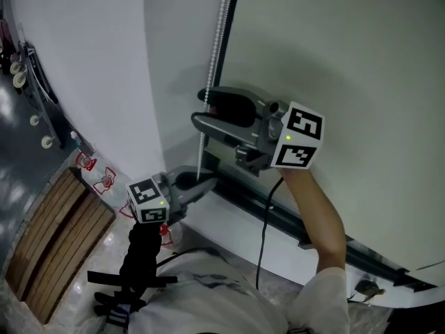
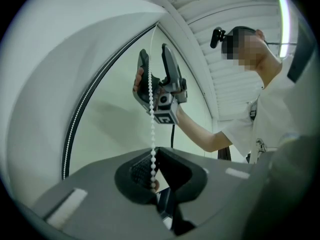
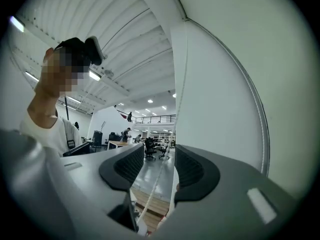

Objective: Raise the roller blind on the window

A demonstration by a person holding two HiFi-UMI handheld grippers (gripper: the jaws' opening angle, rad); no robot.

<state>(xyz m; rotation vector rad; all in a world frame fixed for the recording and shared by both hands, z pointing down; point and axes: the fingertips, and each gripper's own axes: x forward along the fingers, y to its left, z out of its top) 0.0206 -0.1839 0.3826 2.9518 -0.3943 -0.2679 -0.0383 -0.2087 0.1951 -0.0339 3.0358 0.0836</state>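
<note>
A white bead chain (image 1: 217, 40) hangs down beside the white roller blind (image 1: 90, 61) and the window pane (image 1: 348, 61). My left gripper (image 1: 211, 184) is the lower one and is shut on the chain; in the left gripper view its pads (image 2: 142, 171) pinch the bead chain (image 2: 151, 129). Higher up, my right gripper (image 1: 199, 108) stands open around the chain. From below, the right gripper (image 2: 154, 51) shows a wide gap, with the chain close to one finger. In the right gripper view the bead chain (image 3: 159, 176) runs free between the parted jaws of the right gripper (image 3: 159, 166).
A dark window frame rail (image 1: 292, 221) runs along the sill below the grippers. A black cable (image 1: 264, 235) hangs from the right gripper. A wooden slatted bench (image 1: 55, 235) lies on the floor at lower left. The chain's other strand (image 2: 75, 124) follows the frame edge.
</note>
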